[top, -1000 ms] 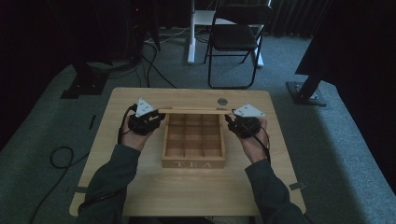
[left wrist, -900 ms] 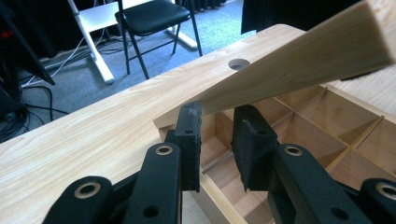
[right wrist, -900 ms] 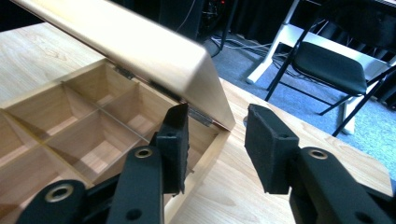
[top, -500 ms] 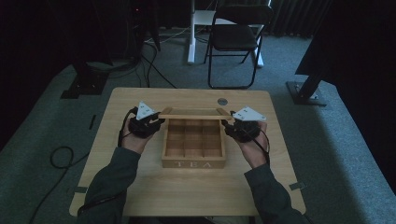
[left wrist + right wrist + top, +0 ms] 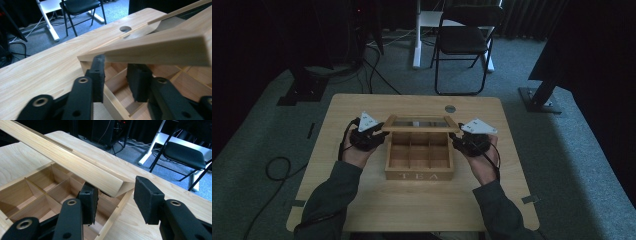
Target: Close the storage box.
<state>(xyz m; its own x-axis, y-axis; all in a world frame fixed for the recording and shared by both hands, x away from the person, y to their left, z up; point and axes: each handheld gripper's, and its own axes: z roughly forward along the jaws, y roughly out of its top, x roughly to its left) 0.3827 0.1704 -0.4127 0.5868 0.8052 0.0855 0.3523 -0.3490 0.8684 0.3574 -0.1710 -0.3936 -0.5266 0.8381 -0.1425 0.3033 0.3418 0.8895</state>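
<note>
A wooden tea box [image 5: 418, 175] with open compartments sits mid-table, "TEA" on its front. Its hinged, windowed lid [image 5: 421, 129] hangs half lowered over the back compartments. My left gripper [image 5: 379, 137] is at the lid's left corner and my right gripper [image 5: 457, 141] at its right corner. In the left gripper view the open left gripper [image 5: 118, 63] straddles the box wall [image 5: 112, 96], just under the lid [image 5: 160, 47]. In the right gripper view the open right gripper [image 5: 117, 185] has one jaw inside the box [image 5: 37, 192] and one outside, the lid [image 5: 75, 162] corner above the gap.
The light wooden table [image 5: 412, 210] has a round cable hole [image 5: 450, 108] near its far edge. Beyond it stand a black folding chair [image 5: 464, 40] and a white stand leg. Black stand bases and cables lie on the grey carpet at both sides.
The lid has swung from upright at the back forward and down over the box. Both grippers have stayed at its two corners and moved slightly with it.
</note>
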